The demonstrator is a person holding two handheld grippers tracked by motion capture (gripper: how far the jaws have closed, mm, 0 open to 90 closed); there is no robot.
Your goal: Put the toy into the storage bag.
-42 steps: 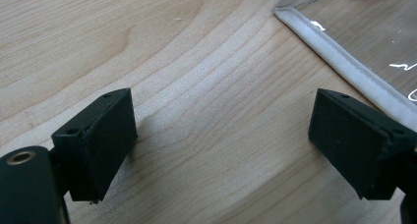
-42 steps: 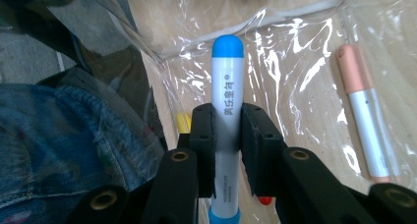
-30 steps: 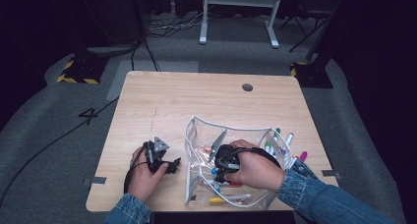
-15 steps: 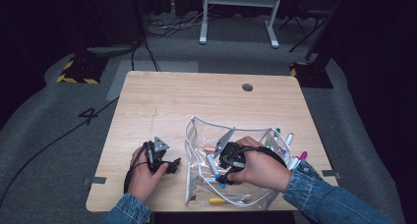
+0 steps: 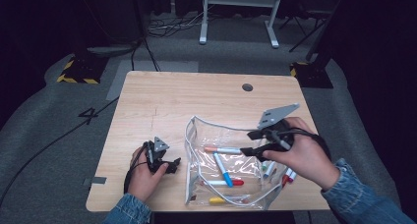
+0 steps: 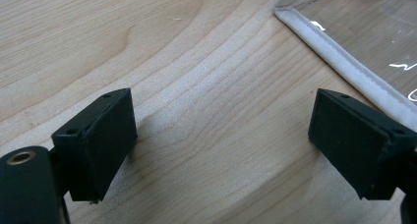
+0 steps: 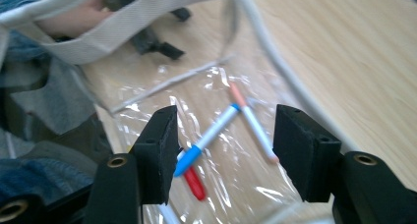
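Left gripper: my black two-jaw left gripper (image 5: pixel 172 165) sits low on the pale wooden table (image 5: pixel 162 101), near its front edge. I see its jaws spread wide with bare wood between them.
Left hand: my left hand (image 5: pixel 142 177) rests on the table under a denim sleeve.
Pouch edge: in the left gripper view the white fabric-trimmed edge of the clear plastic zip pouch (image 6: pixel 344 67) lies just beside the far jaw, not touching it.
Pouch: the clear pouch (image 5: pixel 196 135) stands open on the table between my two grippers, near the front edge.
Pens inside: a white marker with a blue cap (image 5: pixel 222 169), a white marker with an orange cap (image 5: pixel 221 150), a red-capped marker (image 5: pixel 227 182) and a yellow one (image 5: pixel 219 200) lie loose on the pouch floor.
Right gripper: my black two-jaw right gripper (image 5: pixel 250 142) hangs above the pouch's right side, pointing left. Its jaws have just been opening and stand apart with nothing between them; the blue-capped marker (image 7: pixel 209 138) lies well below, inside the pouch.
Outside right: more coloured markers (image 5: pixel 287 175) lie on the table just beside the pouch, partly under my right hand (image 5: pixel 302 155).
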